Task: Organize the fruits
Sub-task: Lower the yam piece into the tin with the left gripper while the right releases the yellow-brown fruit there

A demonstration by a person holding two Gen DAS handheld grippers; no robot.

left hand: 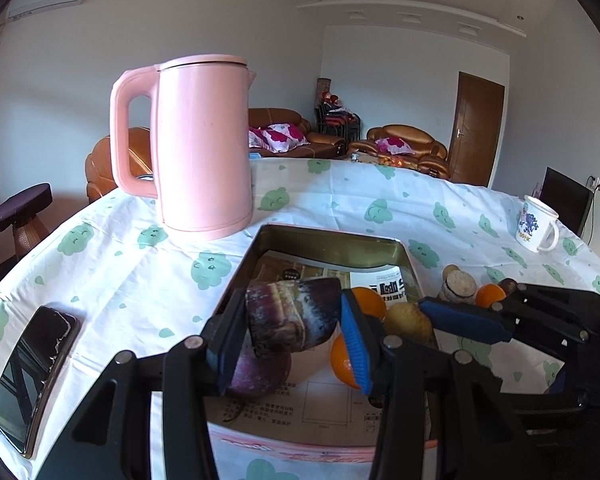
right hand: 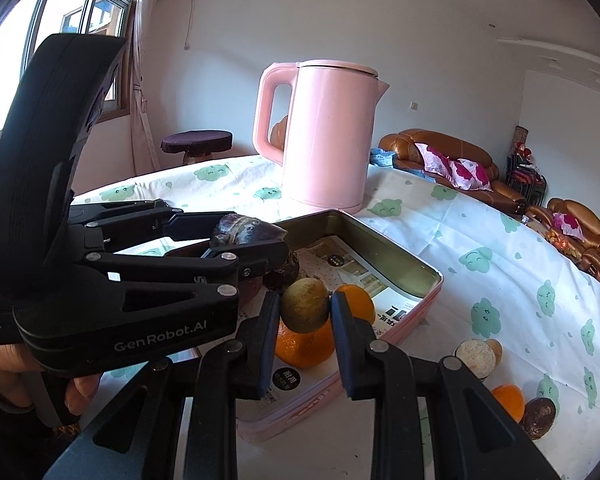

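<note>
Blue-padded left gripper (left hand: 290,330): clamped on a purple sugarcane chunk (left hand: 294,314), held over the near half of the tin tray (left hand: 328,238). Right gripper (right hand: 305,326): pinched tight on a round green-brown fruit (right hand: 304,308), poised above an orange (right hand: 304,346) inside the same tray.

Tray contents, paper-lined: two oranges, the second (right hand: 358,300) toward the middle; a purple round item (left hand: 260,372) under the cane; far half bare.

Loose on the patterned tablecloth (left hand: 140,288), beside the tray: two pale cut rounds (right hand: 478,356), one orange piece (right hand: 510,402), one dark brown fruit (right hand: 540,418).

Progress, judged: about half sorted; two pieces in transit, not yet set down; roughly four left outside.

Surroundings: pink kettle (left hand: 202,148) just behind the tray.

View notes: left wrist alone shows a phone (left hand: 34,380) and a printed mug (left hand: 538,224); right wrist alone shows the person's hand (right hand: 4,360) on the left gripper's handle, and the window
</note>
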